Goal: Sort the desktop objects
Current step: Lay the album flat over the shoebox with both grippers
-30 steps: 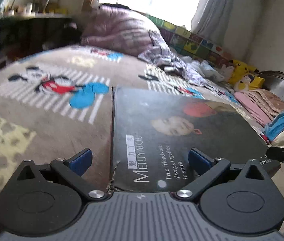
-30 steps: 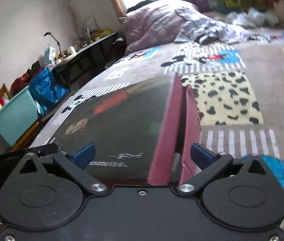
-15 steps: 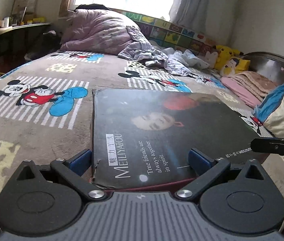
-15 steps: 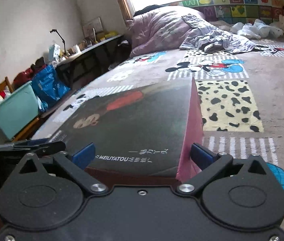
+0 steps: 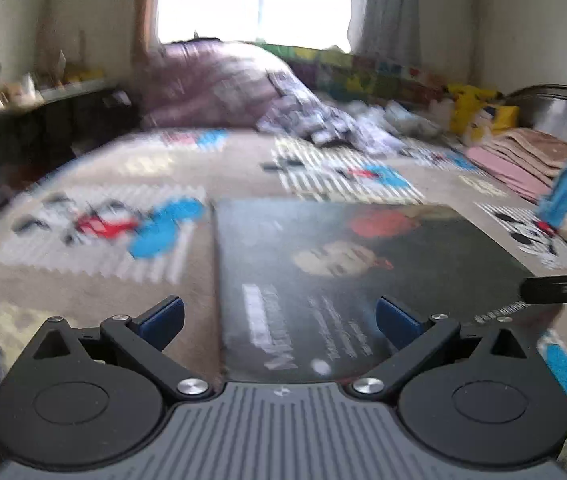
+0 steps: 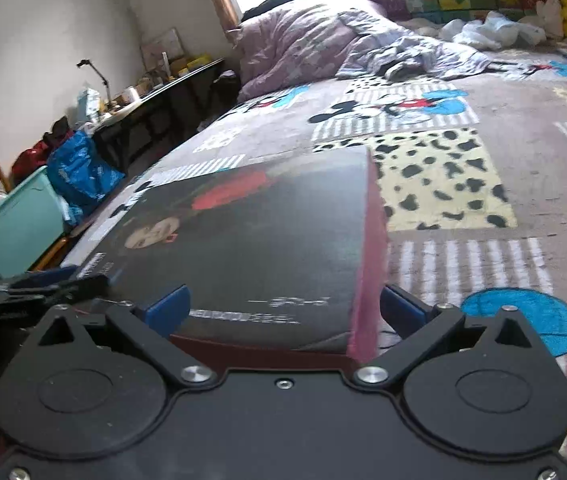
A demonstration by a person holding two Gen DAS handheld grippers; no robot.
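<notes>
The dark box (image 5: 343, 280) lies flat on the bed (image 5: 103, 264), lid closed (1.0 s ago the right view showed it gaping). Left gripper (image 5: 279, 318) and right gripper (image 6: 283, 306) flank its near corners, fingers spread, gripping nothing; closing looks complete, placement undetermined.

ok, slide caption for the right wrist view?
Right gripper open, its fingers straddling the dark box on the cartoon-print blanket.

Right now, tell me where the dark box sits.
In both wrist views the dark box lies flat on the cartoon-print blanket, directly ahead of both open grippers, with the purple duvet heaped beyond it near the window.
</notes>
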